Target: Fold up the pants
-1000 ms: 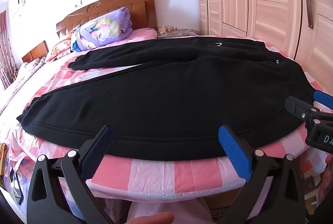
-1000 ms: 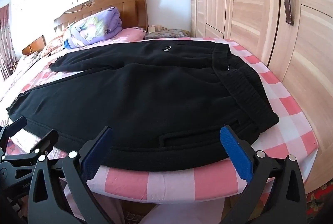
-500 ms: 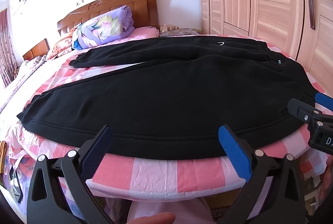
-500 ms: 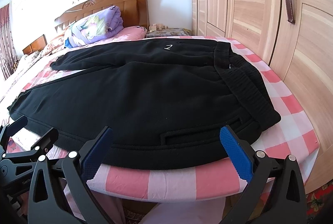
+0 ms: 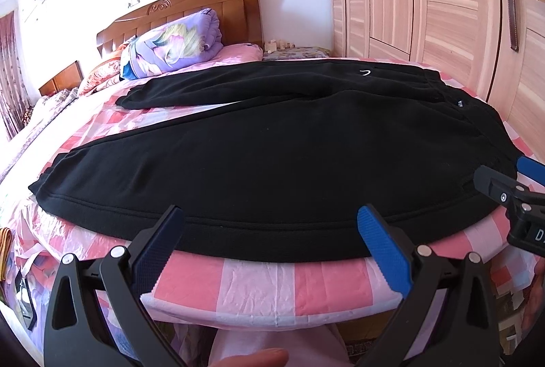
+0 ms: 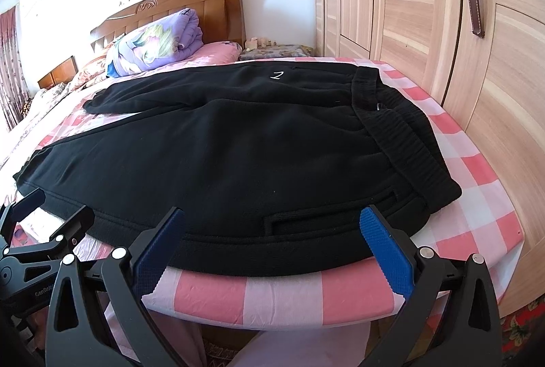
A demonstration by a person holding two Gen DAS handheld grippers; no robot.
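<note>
Black pants [image 5: 272, 162] lie spread flat across the pink checked bed [image 5: 265, 285], legs running to the left and the ribbed waistband [image 6: 402, 142] at the right. My left gripper [image 5: 272, 241] hovers open at the near hem edge of the closer leg, nothing between its blue pads. My right gripper [image 6: 276, 241] stands open over the near edge by the hip pocket [image 6: 327, 217], empty too. The right gripper [image 5: 511, 193] also shows at the right side of the left wrist view, and the left gripper [image 6: 47, 217] at the left side of the right wrist view.
A rolled purple quilt [image 5: 173, 43] and pillows sit by the wooden headboard [image 5: 190, 5]. Tall wardrobe doors [image 6: 442, 9] stand close along the bed's right side. A person's finger [image 5: 262, 358] and light clothing show below the bed edge.
Both grippers have edged slightly forward toward the pants' near edge; the pants have not moved and both stay open.
</note>
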